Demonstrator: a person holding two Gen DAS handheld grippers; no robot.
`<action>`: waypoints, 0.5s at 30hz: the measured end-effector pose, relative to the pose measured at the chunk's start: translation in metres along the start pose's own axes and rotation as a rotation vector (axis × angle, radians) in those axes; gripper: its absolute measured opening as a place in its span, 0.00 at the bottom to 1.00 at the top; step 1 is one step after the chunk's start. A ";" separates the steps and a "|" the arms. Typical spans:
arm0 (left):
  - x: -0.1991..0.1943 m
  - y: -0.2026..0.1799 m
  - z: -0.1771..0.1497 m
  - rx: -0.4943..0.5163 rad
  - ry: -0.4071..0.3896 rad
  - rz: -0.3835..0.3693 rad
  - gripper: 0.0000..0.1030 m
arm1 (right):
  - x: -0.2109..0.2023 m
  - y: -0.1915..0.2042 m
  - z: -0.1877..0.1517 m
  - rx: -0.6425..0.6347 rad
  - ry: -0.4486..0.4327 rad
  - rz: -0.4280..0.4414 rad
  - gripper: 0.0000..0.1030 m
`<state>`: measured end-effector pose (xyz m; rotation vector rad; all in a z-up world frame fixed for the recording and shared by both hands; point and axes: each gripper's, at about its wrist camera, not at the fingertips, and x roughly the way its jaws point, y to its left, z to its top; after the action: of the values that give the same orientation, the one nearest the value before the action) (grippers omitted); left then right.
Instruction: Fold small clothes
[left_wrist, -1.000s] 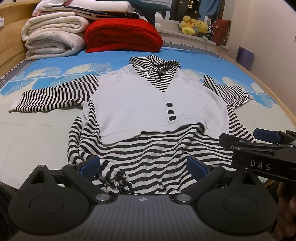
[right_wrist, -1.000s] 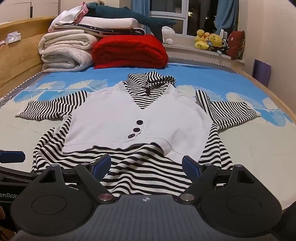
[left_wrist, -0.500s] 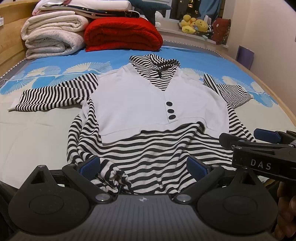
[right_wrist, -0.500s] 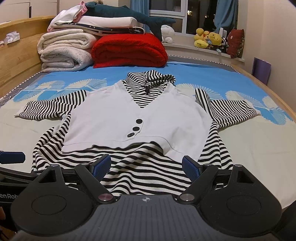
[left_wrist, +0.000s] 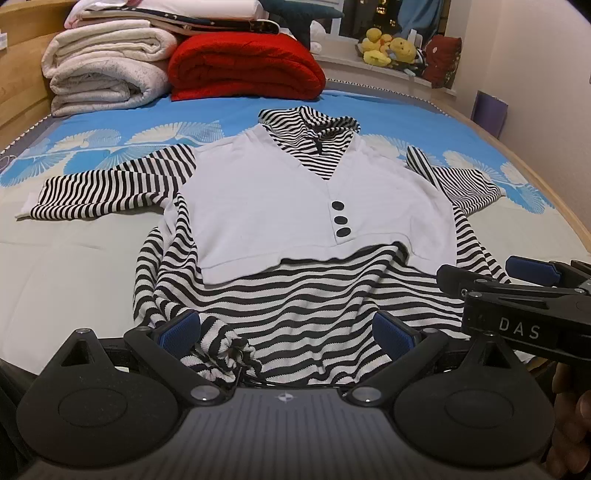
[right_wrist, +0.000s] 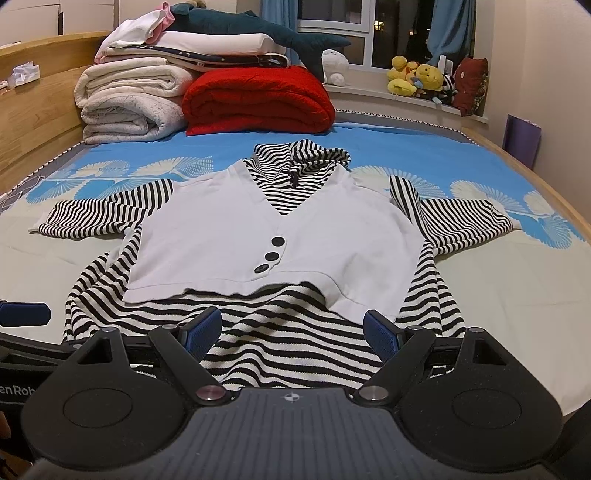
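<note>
The top (right_wrist: 280, 243) lies flat on the bed (right_wrist: 517, 288), front up, so it can be folded. Both grippers, left (left_wrist: 288, 328) and right (right_wrist: 293, 328), wait spread at its hem, holding nothing.

- Both cameras sit low at the foot of the bed (left_wrist: 92, 258), close, facing its head.
- Both views share the striped top (left_wrist: 295, 306) (right_wrist: 280, 332) and red blanket (left_wrist: 243, 66) (right_wrist: 258, 99).

Bedroom at night, as I see it.
A bed (right_wrist: 480, 306) with a wooden headboard (right_wrist: 40, 99), folded blankets (right_wrist: 129, 103), a dark window (right_wrist: 332, 33) with blue curtains (right_wrist: 448, 29), pale walls (right_wrist: 535, 74).
</note>
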<state>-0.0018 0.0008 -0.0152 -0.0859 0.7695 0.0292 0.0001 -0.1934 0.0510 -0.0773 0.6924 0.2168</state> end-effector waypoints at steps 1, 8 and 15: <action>0.000 0.000 -0.001 0.000 0.000 0.000 0.98 | 0.000 0.000 0.000 0.000 0.000 0.000 0.82; -0.005 0.001 0.009 -0.017 0.005 -0.006 0.98 | 0.000 0.000 0.000 -0.001 0.001 -0.003 0.82; -0.005 -0.003 0.008 0.027 -0.001 0.028 0.98 | 0.002 -0.003 0.001 0.006 0.001 -0.008 0.82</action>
<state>0.0008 -0.0013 -0.0057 -0.0491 0.7694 0.0457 0.0027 -0.1955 0.0501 -0.0744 0.6936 0.2071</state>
